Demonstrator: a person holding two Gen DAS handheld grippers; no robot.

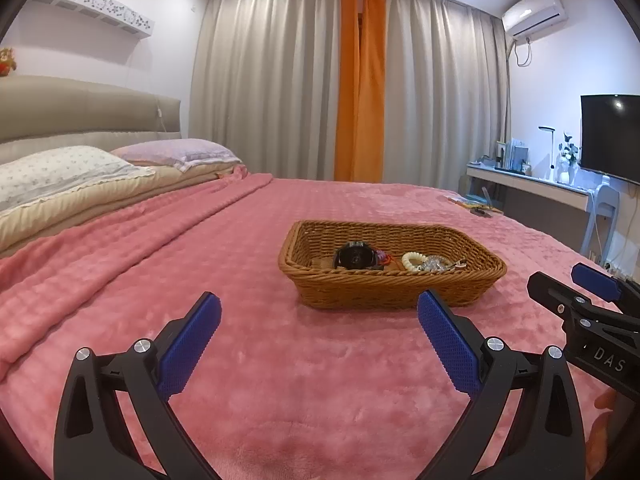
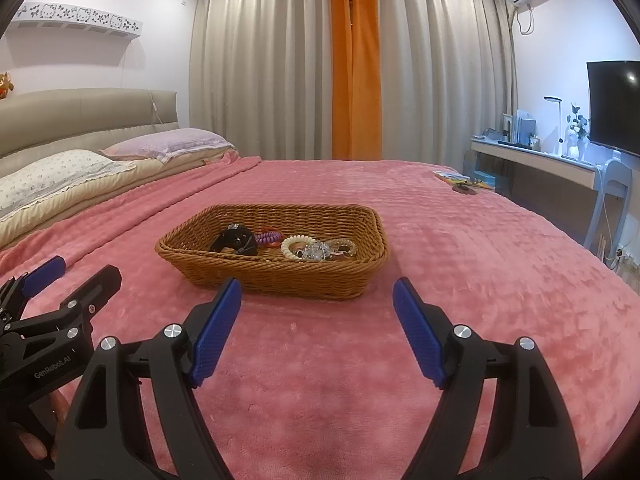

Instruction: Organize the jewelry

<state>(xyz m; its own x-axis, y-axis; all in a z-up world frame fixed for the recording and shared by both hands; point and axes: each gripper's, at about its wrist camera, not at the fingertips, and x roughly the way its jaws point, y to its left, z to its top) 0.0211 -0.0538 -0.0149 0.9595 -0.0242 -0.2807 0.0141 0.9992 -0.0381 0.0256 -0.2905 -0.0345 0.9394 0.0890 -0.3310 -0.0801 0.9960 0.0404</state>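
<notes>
Bedspread point(image 1: 280, 360), pink and plush, covers the whole bed and carries a brown wicker basket point(image 1: 384, 292) near its middle, with two pillows point(image 1: 60, 172) at the headboard end and grey curtains point(image 1: 280, 80) split by an orange strip behind. Inside the basket lies the jewelry: a black watch point(image 1: 354, 256) toward the left, a cream coiled bracelet point(image 1: 412, 260) beside it, and a clear glittering piece point(image 1: 434, 265) touching that bracelet. The right wrist view looks further down into the basket and adds a purple coiled band point(image 2: 267, 237) just behind the watch and a pale ring-shaped bracelet point(image 2: 340, 246) at the right end, both hidden or unclear from the left. The left wrist view catches the right claw point(image 1: 560, 284) from the side at its right edge, level with the basket's near right corner; the right wrist view in turn catches the left claw point(image 2: 76, 270) at its left edge, with bare fingers point(image 2: 60, 404) of the holding hand below it. Both tools hover low over the bedspread, pointing at the basket from its near side, side by side. Left claw point(image 1: 319, 304): blue pads spread wide, gripping nothing, touching nothing. Right claw point(image 2: 317, 286): likewise spread wide and empty, its tips just short of the basket's near wall.
</notes>
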